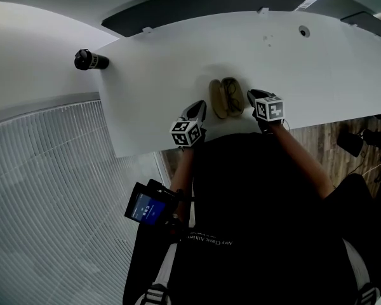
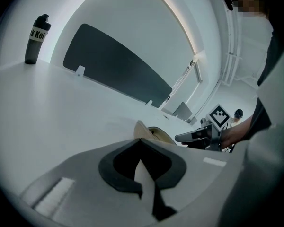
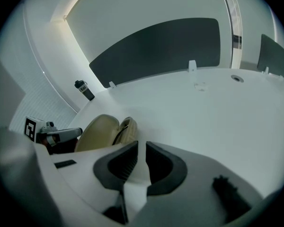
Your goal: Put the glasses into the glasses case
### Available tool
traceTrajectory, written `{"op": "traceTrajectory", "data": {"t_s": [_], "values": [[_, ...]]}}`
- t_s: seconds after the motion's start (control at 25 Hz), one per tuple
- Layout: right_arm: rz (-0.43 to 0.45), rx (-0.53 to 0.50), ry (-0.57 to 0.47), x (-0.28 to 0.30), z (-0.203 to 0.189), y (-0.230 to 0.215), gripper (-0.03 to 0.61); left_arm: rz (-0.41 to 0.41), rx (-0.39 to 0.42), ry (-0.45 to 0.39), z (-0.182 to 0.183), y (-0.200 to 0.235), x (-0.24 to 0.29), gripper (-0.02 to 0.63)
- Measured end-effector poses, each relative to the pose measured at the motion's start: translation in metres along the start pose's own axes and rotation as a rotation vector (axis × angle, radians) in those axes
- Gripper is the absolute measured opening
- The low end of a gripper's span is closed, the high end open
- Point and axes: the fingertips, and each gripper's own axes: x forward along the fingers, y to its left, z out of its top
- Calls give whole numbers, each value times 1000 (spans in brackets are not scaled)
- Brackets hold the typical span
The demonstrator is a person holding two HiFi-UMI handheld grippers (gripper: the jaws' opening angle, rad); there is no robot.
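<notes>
Head view: a black bottle (image 1: pixel 89 60) stands at the far left corner of the white counter (image 1: pixel 165 68); by the near edge, the left gripper (image 1: pixel 199 107) is just left of the open glasses case (image 1: pixel 217 100), fingers closed on nothing; the glasses (image 1: pixel 232 95) lie in the case's right half; the right gripper (image 1: pixel 255 94), just right of the case, has its fingers narrowly apart and empty.

Left tongs (image 1: pixel 197 111) with jaws together, right tongs (image 1: pixel 254 96) parted by a narrow slit, both empty.
</notes>
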Motion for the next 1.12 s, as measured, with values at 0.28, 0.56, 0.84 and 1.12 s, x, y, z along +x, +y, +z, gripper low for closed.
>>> {"op": "traceTrajectory", "data": {"t_s": [0.28,0.56,0.84,1.12], "values": [[41,-30,23,6,-1,7,58,-32,-4,52,-8,-9,10,8],[62,-98,64,11,-8,21,35,-101,-10,81,-6,-30,18,8],[73,-117,80,13,-10,22,25,-213,48,140,4,-68,35,8],[91,-101,65,14,-11,17,25,-318,36,210,1,-99,59,8]]}}
